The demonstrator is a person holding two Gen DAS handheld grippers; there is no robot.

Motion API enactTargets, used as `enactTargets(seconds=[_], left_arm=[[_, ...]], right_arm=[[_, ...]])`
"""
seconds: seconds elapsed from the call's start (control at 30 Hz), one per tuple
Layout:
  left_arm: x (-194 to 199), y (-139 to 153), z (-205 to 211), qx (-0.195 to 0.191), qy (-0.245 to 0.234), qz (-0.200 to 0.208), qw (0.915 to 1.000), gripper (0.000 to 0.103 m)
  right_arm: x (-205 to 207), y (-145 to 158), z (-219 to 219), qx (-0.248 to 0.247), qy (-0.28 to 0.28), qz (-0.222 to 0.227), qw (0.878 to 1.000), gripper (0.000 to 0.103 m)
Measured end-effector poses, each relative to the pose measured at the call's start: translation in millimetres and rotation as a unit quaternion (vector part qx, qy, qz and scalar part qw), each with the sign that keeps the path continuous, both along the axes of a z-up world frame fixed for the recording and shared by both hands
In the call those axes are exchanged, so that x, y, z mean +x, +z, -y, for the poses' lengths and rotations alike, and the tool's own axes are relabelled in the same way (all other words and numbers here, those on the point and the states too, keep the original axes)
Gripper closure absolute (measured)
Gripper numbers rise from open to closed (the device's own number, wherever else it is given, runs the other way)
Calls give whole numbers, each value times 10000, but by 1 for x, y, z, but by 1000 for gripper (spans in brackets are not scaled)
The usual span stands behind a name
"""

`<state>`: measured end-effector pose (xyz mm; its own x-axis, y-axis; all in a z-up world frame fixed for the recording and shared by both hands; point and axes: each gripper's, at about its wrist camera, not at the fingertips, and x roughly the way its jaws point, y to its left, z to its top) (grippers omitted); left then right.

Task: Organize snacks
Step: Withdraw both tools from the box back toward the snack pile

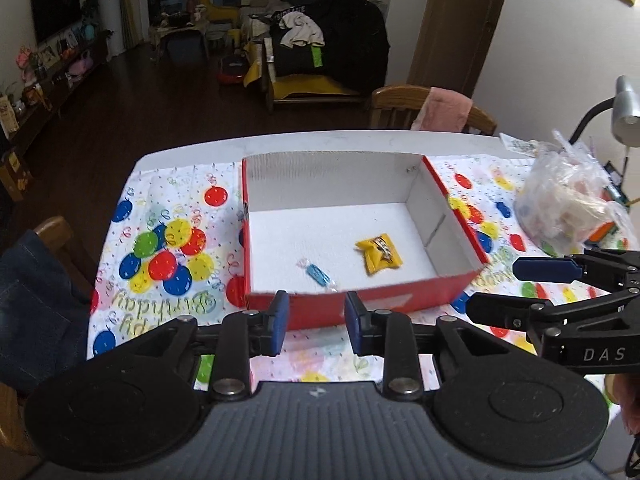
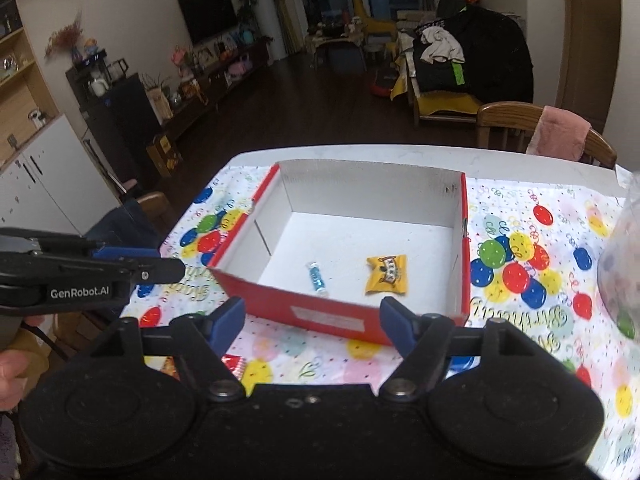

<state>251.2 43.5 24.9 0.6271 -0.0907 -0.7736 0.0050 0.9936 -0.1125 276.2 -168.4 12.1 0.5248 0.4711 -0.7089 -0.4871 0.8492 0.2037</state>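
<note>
While we hold both tools low over the near edge of the table, our left gripper has its blue pads parted with nothing between them, and our right gripper is spread wider still, equally unladen. Under them lies the balloon-printed birthday tablecloth, and a small red-foil wrapper peeks out beside the right tool's left finger. Just past the fingertips stands the red box with its white inside, open at the top. On its floor we see two snacks lying apart: a blue twist-wrapped candy near the front wall and a yellow packet to its right. Farther right on the table sits a clear plastic bag of snacks. Beyond the table edge stands a wooden chair with a pink cloth draped over its back.
</note>
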Motion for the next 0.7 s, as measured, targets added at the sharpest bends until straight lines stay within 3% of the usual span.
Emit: enactTargets(seconds=[0.1,0.37,0.43,0.6,0.7], left_arm=[[-19,2,-3,42,-2,173,9998,47],[-64,3,-7,284,-182,503,9982,40],[-73,2,-10,263,-178,538,9980,35],[-95,-7,-17,169,-127,511,9985,34],[-106,-14,-24,139,13,499,9987,24]], right_arm=[[-17,3,2,173,-75,7,9998,22],[-59,3,4,320,-241,159,9991,12],[-70,2,4,306,-264,220,9989,11],[-93,-7,4,261,-330,296,9987,2],[-107,-17,5,210,-372,306,9986,0]])
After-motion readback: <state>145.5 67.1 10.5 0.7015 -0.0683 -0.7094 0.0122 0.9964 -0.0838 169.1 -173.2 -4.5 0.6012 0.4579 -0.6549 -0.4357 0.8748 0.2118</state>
